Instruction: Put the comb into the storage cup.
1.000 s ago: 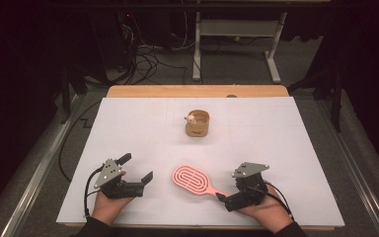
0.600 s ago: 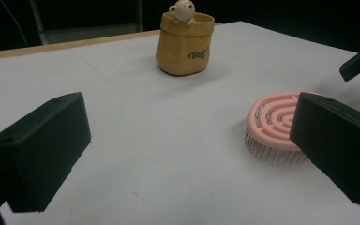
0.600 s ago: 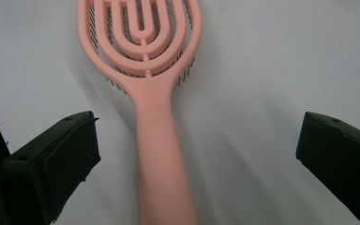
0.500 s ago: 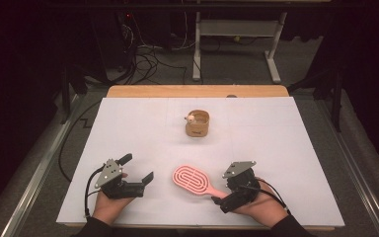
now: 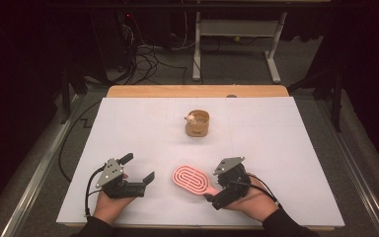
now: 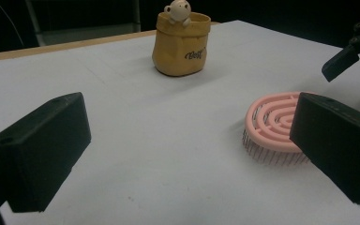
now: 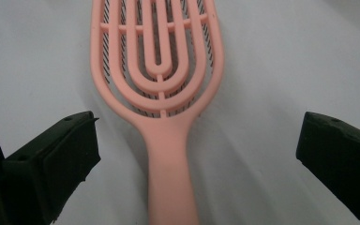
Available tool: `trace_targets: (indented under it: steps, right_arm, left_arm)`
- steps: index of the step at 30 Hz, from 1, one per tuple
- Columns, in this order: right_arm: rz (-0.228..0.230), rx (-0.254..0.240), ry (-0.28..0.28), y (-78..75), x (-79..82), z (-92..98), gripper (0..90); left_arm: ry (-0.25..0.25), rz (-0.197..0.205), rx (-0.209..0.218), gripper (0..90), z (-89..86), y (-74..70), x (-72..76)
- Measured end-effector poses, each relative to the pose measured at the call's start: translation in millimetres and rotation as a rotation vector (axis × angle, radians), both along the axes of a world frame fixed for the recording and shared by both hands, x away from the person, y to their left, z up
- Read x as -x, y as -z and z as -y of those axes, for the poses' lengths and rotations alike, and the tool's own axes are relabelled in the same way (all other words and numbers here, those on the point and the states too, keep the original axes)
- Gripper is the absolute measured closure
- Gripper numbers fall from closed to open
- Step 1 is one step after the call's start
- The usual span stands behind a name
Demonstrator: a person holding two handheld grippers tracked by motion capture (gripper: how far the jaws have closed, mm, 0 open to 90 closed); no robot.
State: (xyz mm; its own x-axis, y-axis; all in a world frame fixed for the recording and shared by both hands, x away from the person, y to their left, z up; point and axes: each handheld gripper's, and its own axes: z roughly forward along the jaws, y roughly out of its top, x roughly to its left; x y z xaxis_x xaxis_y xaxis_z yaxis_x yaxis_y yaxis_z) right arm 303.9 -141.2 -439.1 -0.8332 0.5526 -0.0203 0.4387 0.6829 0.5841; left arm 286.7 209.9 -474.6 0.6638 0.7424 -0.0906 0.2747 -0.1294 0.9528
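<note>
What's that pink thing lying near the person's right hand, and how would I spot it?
On the white table, look at the near edge, by the right tongs. The pink hairbrush lies flat there, its handle between the open jaws. Unlike the yellow pot farther back, it is flat, with looped ribs.

Hairbrush: pink, concentric looped ribs, dark bristles. Pot beyond the hairbrush: mustard yellow, dark lettering, cream bear figure on rim. Table cover: white.
</note>
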Motion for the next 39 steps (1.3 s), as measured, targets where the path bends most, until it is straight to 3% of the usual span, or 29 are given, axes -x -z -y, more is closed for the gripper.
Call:
trace_targets:
  steps: [11,19,30,39]
  right_arm:
    - [-0.003,0.026,-0.036,-0.8,-7.1,-20.5,0.0]
    - [-0.042,0.025,-0.055,2.9,-15.3,-35.5,0.0]
    - [-0.049,0.068,-0.093,5.7,-21.9,-56.6,0.1]
    - [-0.056,0.064,-0.103,5.1,-27.6,-67.0,2.4]
  left_arm:
    - [0.004,0.008,0.006,0.0,-0.5,-0.3,-0.7]
    - [0.002,0.005,0.007,0.0,0.2,0.0,-1.3]
    - [0.006,0.001,0.009,0.0,0.5,0.1,-1.0]
    - [0.009,-0.004,0.011,0.0,1.3,0.7,-1.5]
